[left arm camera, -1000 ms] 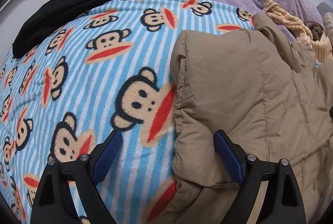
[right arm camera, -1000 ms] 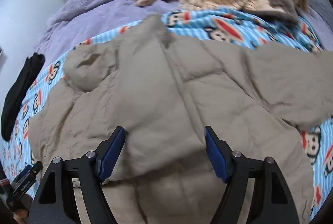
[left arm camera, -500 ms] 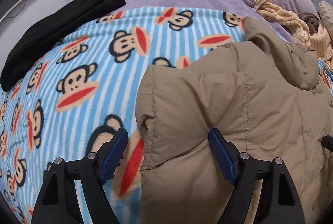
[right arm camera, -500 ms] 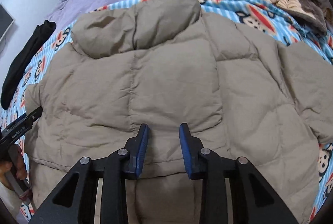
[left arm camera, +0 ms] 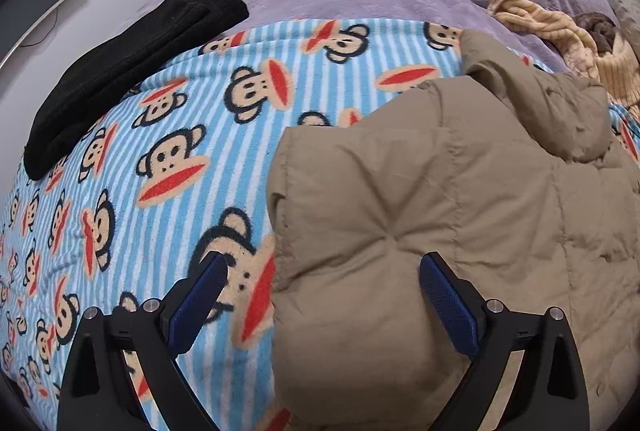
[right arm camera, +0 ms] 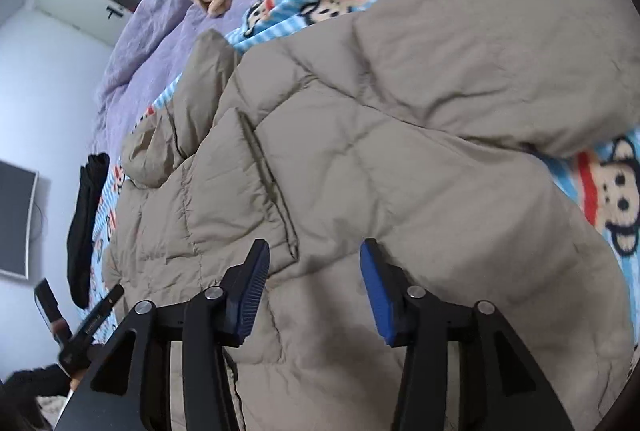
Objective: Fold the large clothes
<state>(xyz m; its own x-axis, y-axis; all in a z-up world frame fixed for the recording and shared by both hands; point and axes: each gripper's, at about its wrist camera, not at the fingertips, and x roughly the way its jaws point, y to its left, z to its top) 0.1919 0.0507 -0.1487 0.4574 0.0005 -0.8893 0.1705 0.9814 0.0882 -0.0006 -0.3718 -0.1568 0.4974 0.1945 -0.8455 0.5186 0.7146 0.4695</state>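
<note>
Both claws are standing apart as I am hovering them over the bed: my left claw (left arm camera: 322,285) is straddling the folded edge of the tan puffer jacket (left arm camera: 460,215), and my right claw (right arm camera: 314,283) is gaping above its quilted back (right arm camera: 400,159). It is lying spread on the monkey-print blanket (left arm camera: 160,151), with black clothes (left arm camera: 120,59) sitting well apart at the blanket's far edge.

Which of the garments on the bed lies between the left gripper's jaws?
The tan puffer jacket; the black folded garment and striped beige knit lie farther away.
</note>
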